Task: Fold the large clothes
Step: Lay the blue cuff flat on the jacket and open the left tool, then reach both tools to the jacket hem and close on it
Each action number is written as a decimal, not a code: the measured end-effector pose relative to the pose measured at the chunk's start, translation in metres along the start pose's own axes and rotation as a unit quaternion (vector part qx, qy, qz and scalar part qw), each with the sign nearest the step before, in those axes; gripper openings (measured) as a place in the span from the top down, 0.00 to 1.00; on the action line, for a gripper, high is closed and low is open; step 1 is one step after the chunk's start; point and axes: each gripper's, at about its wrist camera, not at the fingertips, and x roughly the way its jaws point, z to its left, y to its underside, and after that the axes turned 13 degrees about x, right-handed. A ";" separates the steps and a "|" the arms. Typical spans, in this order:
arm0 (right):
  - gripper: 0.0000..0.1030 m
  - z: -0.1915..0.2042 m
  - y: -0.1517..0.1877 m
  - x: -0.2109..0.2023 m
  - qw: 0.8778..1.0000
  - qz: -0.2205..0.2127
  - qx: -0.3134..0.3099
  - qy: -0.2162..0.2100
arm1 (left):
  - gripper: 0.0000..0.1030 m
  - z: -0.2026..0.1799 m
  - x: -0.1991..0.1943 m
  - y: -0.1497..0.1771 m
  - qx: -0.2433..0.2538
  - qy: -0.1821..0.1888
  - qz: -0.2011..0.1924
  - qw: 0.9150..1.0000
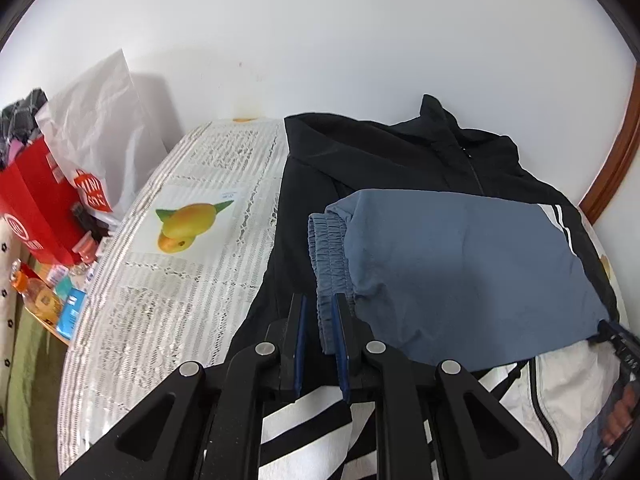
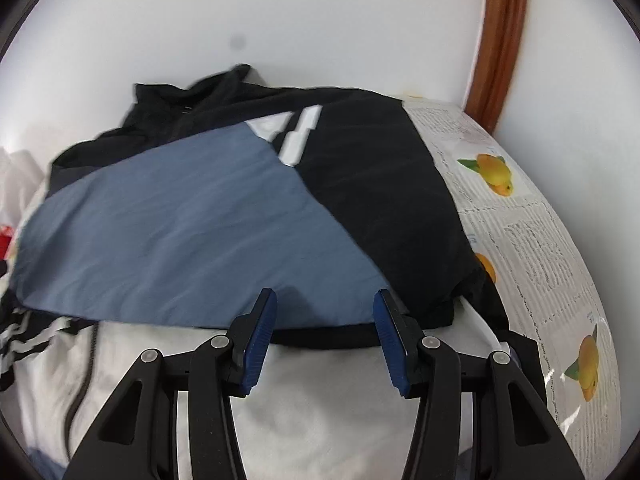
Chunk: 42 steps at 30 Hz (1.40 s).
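Note:
A black, white and blue zip jacket (image 1: 400, 152) lies on the table against the wall. Its blue sleeve (image 1: 460, 264) is folded across the body, with the elastic cuff (image 1: 328, 264) toward me. My left gripper (image 1: 320, 320) has its jaws closed on the cuff's near end. My right gripper (image 2: 324, 312) is open, its blue pads (image 2: 260, 340) either side of the blue sleeve's (image 2: 180, 232) lower edge, above the jacket's white panel (image 2: 320, 400). The right gripper also shows at the far right of the left wrist view (image 1: 618, 340).
The table (image 1: 160, 300) has a newspaper-print cover with mango pictures (image 1: 188, 222). A red bag (image 1: 32, 208), a white bag (image 1: 100, 132) and small bottles (image 1: 48, 288) stand at its left. A wooden door frame (image 2: 500, 40) is at the right, and a white wall is behind.

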 end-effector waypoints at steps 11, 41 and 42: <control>0.52 -0.029 0.006 -0.078 0.998 -0.058 0.008 0.015 | 0.86 -0.001 -0.044 0.015 0.009 0.050 -0.013 0.999; 0.36 -0.170 0.141 -0.099 0.995 0.019 0.095 0.018 | 0.42 0.023 -0.099 0.195 -0.024 0.065 0.039 0.997; 0.36 -0.168 0.144 -0.099 0.996 0.014 0.090 0.020 | 0.42 0.020 -0.102 0.198 -0.017 0.062 0.035 0.997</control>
